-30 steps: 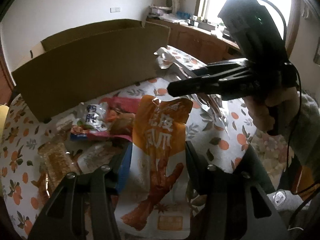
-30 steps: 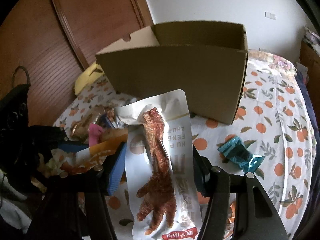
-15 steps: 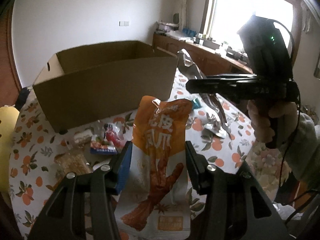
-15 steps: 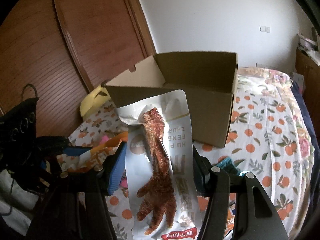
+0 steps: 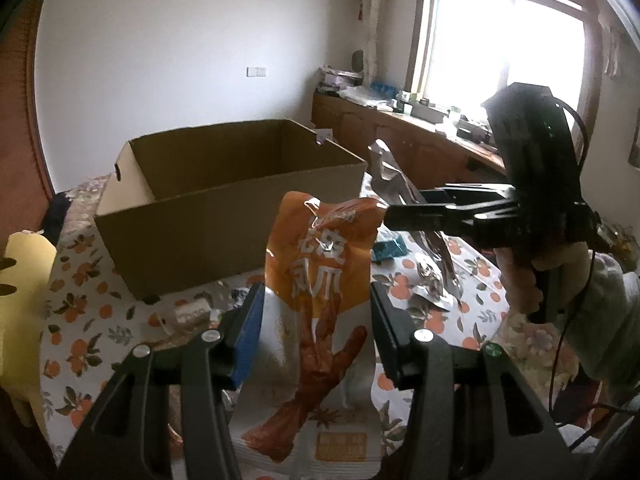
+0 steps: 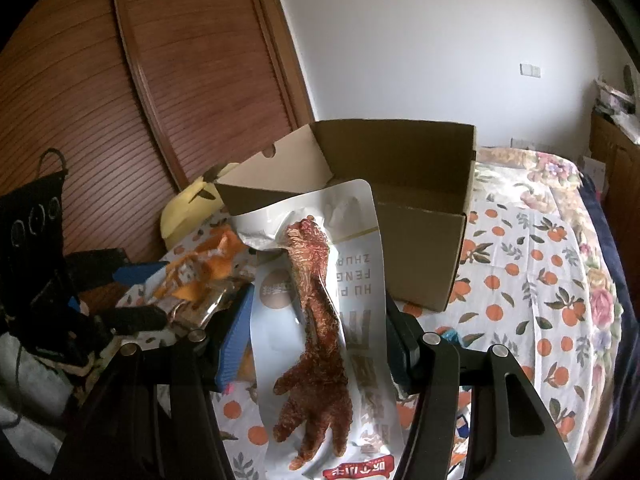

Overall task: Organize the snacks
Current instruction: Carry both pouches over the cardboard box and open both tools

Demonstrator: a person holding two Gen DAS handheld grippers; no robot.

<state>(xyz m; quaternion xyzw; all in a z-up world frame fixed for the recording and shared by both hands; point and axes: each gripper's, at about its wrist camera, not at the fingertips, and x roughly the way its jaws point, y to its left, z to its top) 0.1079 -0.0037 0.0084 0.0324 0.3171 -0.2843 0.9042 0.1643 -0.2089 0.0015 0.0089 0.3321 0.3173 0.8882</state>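
Between the two fingers of the left gripper (image 5: 316,334), an orange chicken-feet packet (image 5: 320,320) is standing upright, its sides pinched by the pads and its top rising past the fingertips. The right gripper (image 6: 320,334) is likewise clamping a white chicken-feet packet (image 6: 320,312) by its edges, lengthwise between its fingers. Both packets are hanging in the air above the orange-print tablecloth (image 6: 540,280). Just behind them, an open cardboard box (image 5: 224,208) is sitting on the cloth, with loose snacks (image 5: 192,312) lying in front.
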